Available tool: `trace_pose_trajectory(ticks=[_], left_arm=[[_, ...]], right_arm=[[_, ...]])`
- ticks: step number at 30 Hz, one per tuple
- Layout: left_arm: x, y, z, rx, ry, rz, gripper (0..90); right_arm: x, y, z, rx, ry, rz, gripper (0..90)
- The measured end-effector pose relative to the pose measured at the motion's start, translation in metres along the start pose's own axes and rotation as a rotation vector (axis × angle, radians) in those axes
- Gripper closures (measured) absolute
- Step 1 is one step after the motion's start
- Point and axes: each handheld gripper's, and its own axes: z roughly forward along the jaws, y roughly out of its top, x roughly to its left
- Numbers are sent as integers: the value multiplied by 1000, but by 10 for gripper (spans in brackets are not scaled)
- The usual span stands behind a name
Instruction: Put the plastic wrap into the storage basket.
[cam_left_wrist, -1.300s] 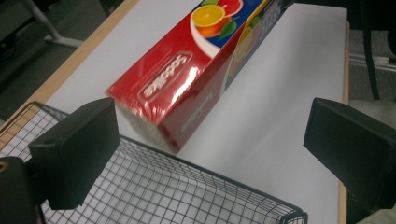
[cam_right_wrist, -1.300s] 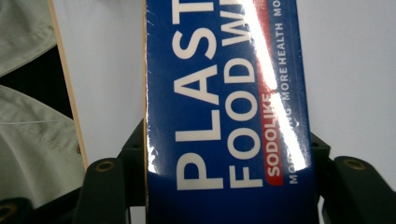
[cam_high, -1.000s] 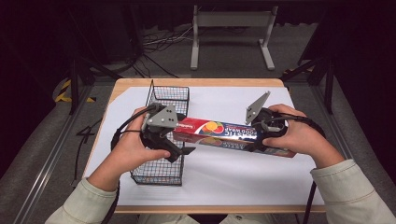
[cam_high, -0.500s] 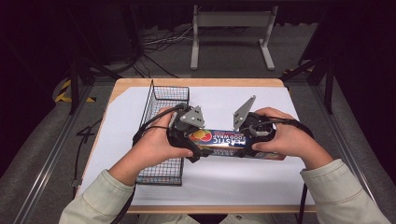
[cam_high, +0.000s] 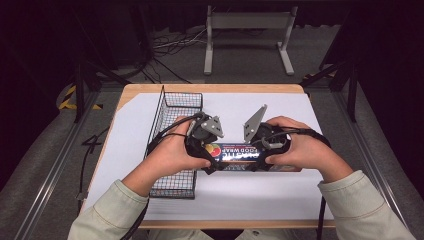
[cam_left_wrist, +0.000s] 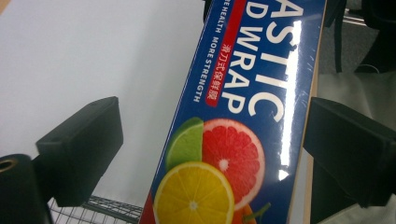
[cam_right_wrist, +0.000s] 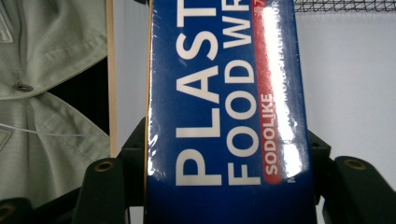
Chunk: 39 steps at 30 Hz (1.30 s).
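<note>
Citrus picture (cam_left_wrist: 210, 172) on wrap box (cam_high: 243, 153): left gripper view; high view blurs it.

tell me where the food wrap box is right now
In the high view the box lies lengthwise near the middle of the table, just right of the wire basket, with the left gripper at its left end and the right gripper clamping its right part.

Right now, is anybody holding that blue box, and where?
Yes. The right tool is clamped across the sides of the plastic food wrap box near its right end. The left tool straddles the fruit-picture end, open, one side not touching.
</note>
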Motion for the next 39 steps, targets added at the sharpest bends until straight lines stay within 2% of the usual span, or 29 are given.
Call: trace_pose_trajectory(ticks=[5,8,18,20,23,25,28,39], left_arm=[[-1,2,6,44,7,39,75],[-4,3,8,73,-29,45,100],[-7,6,17,140,-59,64,192],[-7,7,19,129,-66,56,210],[-6,9,19,118,-89,57,284],[-5,10,19,118,-104,75,300],[-7,11,21,124,-132,107,376],[-7,9,23,109,-133,121,399]], right_arm=[[1,6,2,7,3,-19,398],[1,9,3,8,4,-31,399],[2,11,4,13,3,-47,399],[1,11,4,15,20,-41,399],[2,11,5,14,21,-43,400],[1,10,4,11,29,-57,400],[2,10,5,20,31,-82,400],[2,8,7,21,43,-86,397]])
